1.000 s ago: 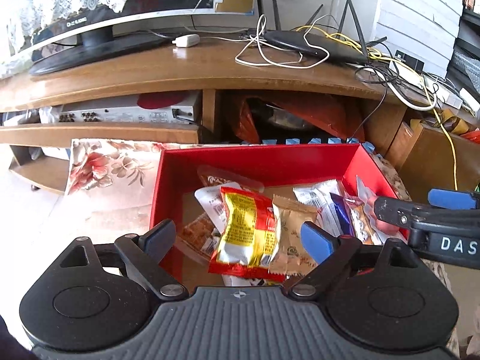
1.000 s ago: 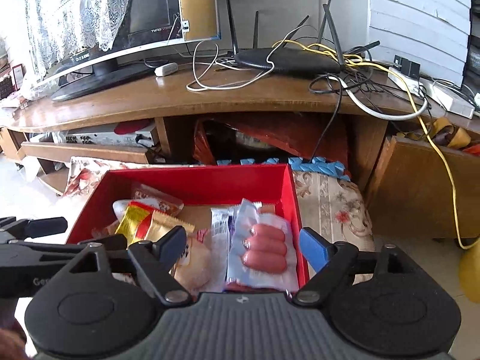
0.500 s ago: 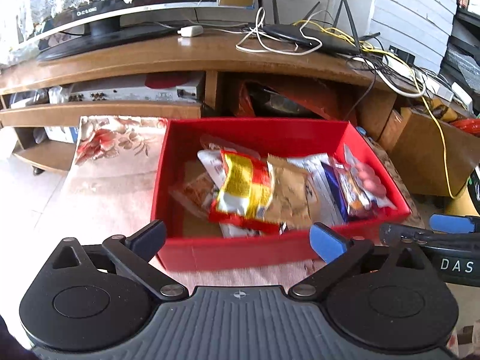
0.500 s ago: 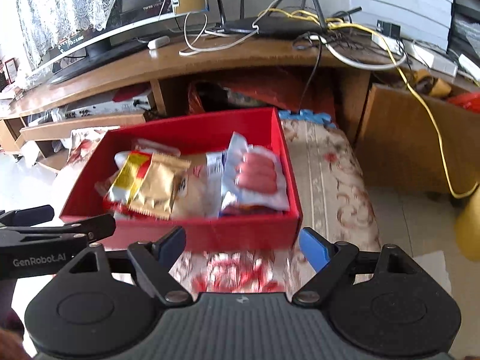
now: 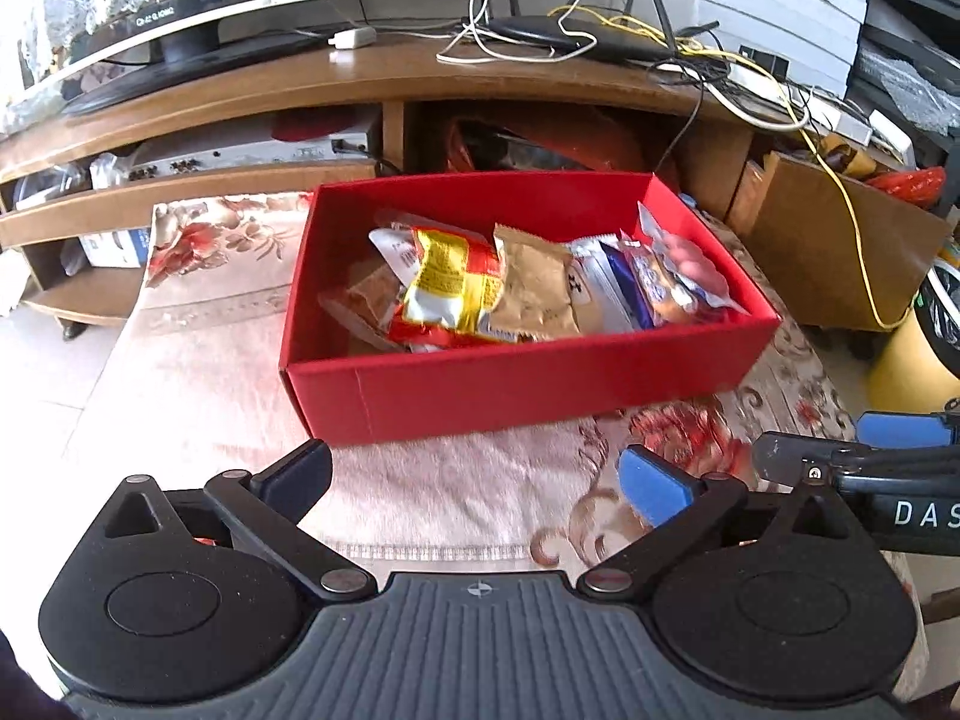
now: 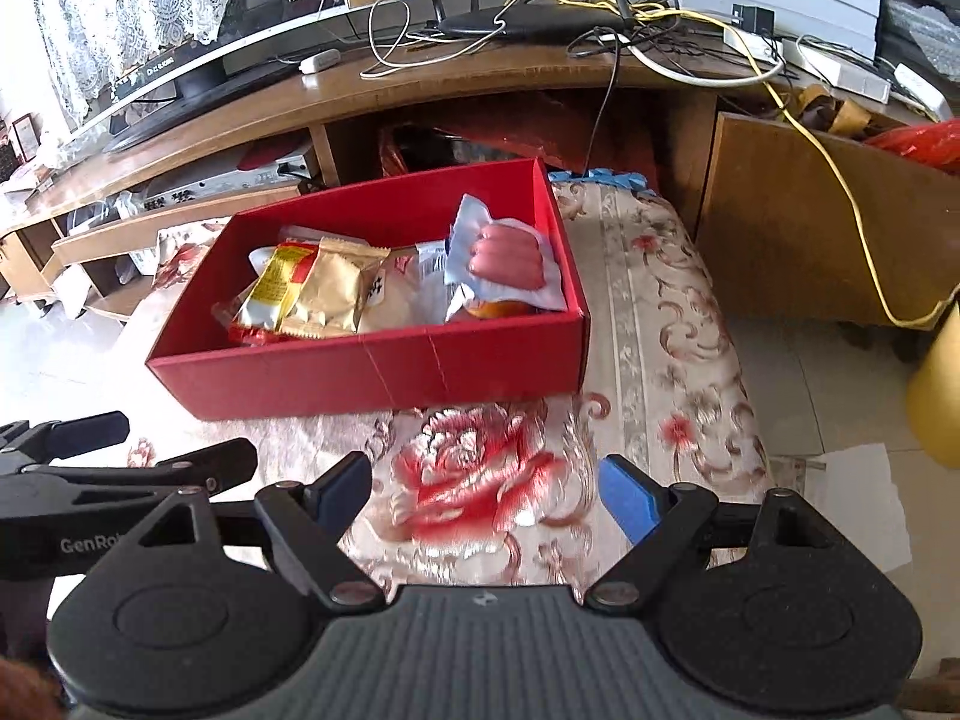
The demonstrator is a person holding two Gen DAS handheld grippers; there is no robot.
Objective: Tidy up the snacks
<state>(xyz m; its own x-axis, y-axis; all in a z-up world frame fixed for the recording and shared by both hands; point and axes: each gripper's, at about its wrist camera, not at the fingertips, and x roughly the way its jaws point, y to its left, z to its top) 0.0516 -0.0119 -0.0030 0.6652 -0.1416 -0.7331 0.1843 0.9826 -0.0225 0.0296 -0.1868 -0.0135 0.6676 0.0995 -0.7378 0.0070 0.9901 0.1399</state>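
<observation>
Left claw [image 5: 474, 474] spread wide, nothing between the pads, hovering over the floral cloth [image 5: 420, 480] just in front of the red box [image 5: 528, 384]. Right claw [image 6: 483, 495] also spread, somewhat narrower, empty, over a red rose print on the cloth, in front of the box's near right corner. Both claws clear of the box, not touching it. Right claw's tip visible at the right of the box in the left wrist view; left claw's tip visible at the left of the box in the right wrist view.

Box open-topped, resting on the cloth-covered surface. Snacks inside, piled toward the box's right half: yellow-red packet [image 5: 450, 288] near the middle, tan packet [image 5: 534, 294] touching its right side, white and blue wrappers next to that, sausage pack [image 6: 510, 258] leaning on the box's right wall. Brown packet [image 5: 366, 300] low at the left of the pile. Left end of the box floor partly bare.

Behind the box: wooden TV stand [image 5: 360, 78] carrying a monitor [image 5: 198, 6], router [image 5: 576, 36] and tangled cables. To the right of the box: brown cabinet [image 6: 810, 222] with a yellow cable down its front.
</observation>
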